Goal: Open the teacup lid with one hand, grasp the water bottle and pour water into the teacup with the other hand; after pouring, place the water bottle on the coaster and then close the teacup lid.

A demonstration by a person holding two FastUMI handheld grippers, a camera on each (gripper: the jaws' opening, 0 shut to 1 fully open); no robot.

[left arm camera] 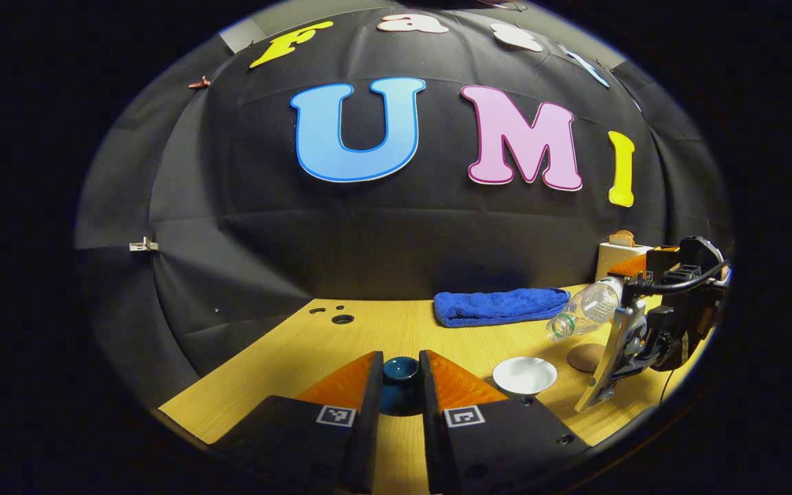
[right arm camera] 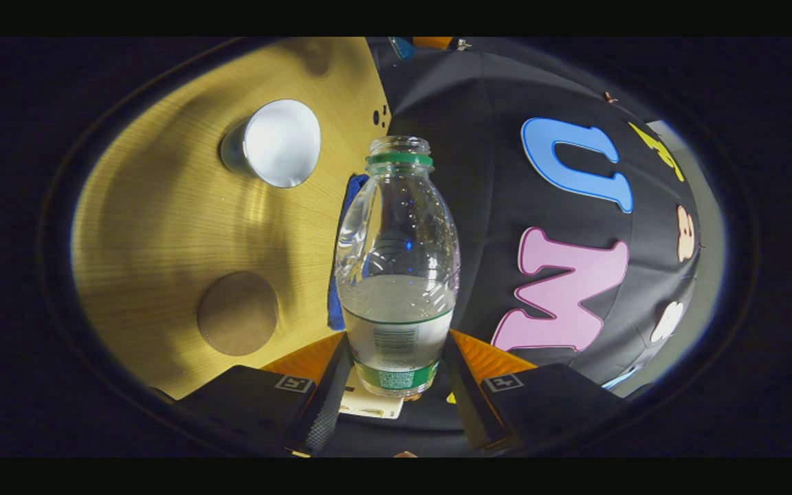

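Observation:
My left gripper (left arm camera: 401, 377) is shut on the dark teal teacup lid (left arm camera: 401, 369), held just above the wooden table. To its right stands the white teacup (left arm camera: 524, 375), uncovered. My right gripper (right arm camera: 396, 361) is shut on the lower body of the clear water bottle (right arm camera: 396, 275), which has no cap. In the left gripper view the bottle (left arm camera: 585, 309) is tilted, its mouth pointing down-left, above and a little right of the teacup. No stream of water is visible. The round brown coaster (left arm camera: 585, 357) lies bare beside the teacup (right arm camera: 279, 141).
A folded blue towel (left arm camera: 499, 306) lies at the back of the table (left arm camera: 341, 350). A white box (left arm camera: 616, 256) stands at the back right. Small holes (left arm camera: 342, 319) mark the table's far left. The coaster (right arm camera: 238, 313) lies near the right gripper.

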